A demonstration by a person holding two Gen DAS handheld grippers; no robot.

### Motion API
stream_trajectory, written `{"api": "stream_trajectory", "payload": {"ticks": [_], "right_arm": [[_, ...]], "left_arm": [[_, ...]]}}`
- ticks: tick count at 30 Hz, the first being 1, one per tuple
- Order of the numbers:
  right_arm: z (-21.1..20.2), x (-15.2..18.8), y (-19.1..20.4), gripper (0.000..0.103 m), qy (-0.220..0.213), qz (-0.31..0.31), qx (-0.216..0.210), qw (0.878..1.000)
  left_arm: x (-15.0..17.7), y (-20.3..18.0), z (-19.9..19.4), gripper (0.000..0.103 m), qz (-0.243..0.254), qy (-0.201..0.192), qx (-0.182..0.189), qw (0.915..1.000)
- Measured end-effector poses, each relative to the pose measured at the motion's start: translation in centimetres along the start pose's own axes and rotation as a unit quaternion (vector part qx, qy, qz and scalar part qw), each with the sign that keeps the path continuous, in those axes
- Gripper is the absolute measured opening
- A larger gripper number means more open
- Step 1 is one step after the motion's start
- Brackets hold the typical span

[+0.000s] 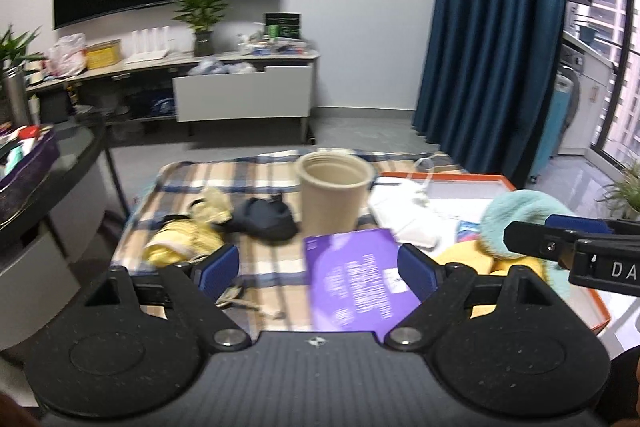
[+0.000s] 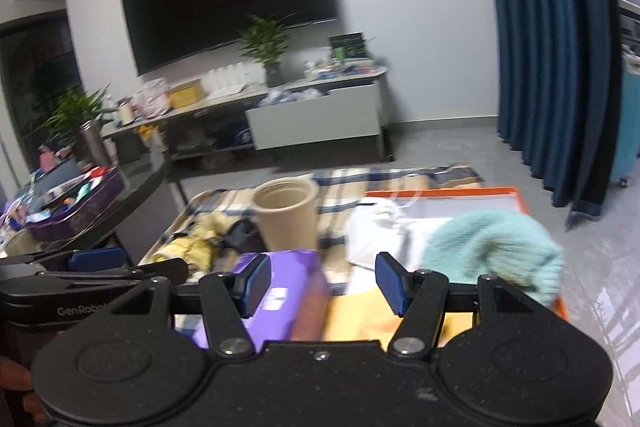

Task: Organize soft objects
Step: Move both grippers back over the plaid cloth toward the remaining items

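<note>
Right now I have both tools hovering over the near edge of the table, between picks as I judge it. My left tool (image 1: 318, 273) stands wide apart with nothing gripped, only the purple box (image 1: 356, 279) lying beneath the gap; my right tool (image 2: 322, 285) is likewise spread and empty. The soft things are split: a teal knitted piece (image 2: 496, 247) and a white pouch (image 1: 404, 215) sit in the orange-rimmed tray (image 1: 600, 311) at the right side, while yellow bundles (image 1: 184, 243) and a dark cloth (image 1: 266, 221) lie on the plaid cover (image 1: 256, 171) left of the beige cup (image 1: 332, 195). Next I would reach the left tool forward over the box, clear of the cup. "GenRobo" shows on one tool body, "DA" on the other; the box print is too blurred.
</note>
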State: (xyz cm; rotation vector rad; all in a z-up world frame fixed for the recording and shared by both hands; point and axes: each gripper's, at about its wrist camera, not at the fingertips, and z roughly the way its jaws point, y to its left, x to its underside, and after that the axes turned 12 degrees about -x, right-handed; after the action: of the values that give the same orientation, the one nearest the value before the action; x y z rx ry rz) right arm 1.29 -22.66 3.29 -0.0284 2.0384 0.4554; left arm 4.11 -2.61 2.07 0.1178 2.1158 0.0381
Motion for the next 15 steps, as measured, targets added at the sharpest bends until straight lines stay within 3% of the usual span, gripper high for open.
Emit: {"api": "stream_trajectory", "payload": {"ticks": [15], "right_arm": [[4.2,0.2,5.3,0.071,0.031,-0.038,-0.051,0.997]], "left_arm": [[1.1,6.2,-0.3,0.089,-0.043,0.011,-0.056,0.9974]]}}
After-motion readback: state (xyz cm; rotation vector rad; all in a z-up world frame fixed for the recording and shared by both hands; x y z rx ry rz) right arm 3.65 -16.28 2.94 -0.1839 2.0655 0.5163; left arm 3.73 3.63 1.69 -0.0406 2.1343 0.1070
